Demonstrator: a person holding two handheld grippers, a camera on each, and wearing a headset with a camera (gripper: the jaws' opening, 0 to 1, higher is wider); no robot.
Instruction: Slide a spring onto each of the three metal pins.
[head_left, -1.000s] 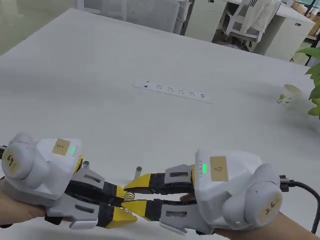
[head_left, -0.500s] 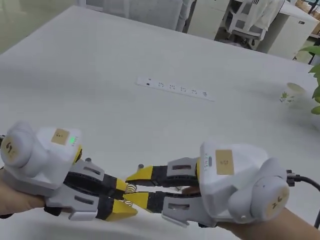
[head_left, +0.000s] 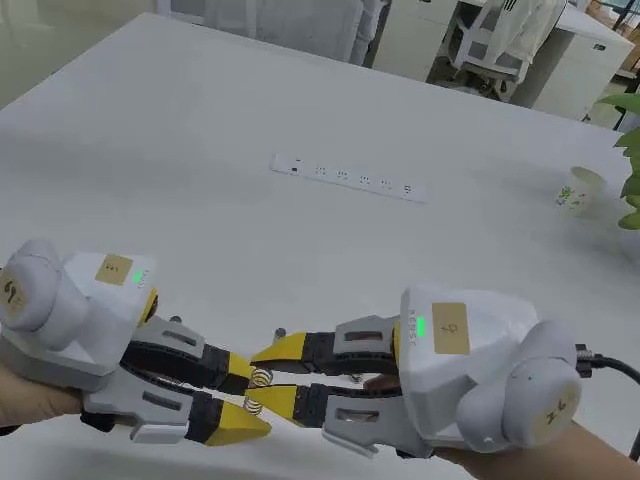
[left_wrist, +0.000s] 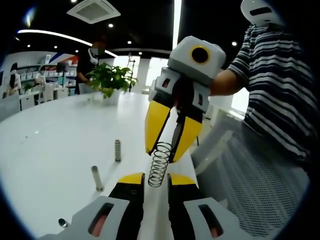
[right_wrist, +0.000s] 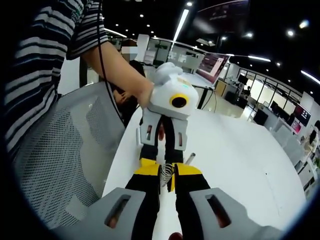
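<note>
Steel coil spring (left_wrist: 159, 165) hangs near the short upright metal pins (left_wrist: 117, 150), off the white table (left_wrist: 50, 150), pinched at once by your yellow-tipped left gripper (left_wrist: 156, 179) and yellow-tipped right gripper (left_wrist: 162, 154); let only one go, then bring the open coil end squarely over a pin

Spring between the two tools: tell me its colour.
Silvery bare metal; the spring shows best in the left gripper view.

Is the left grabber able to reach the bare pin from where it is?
Probably yes. The bare pin stands on the table close beside the left gripper, nothing between them. But the spring it holds also seems pinched by the right gripper, which would need to let go first.
</note>
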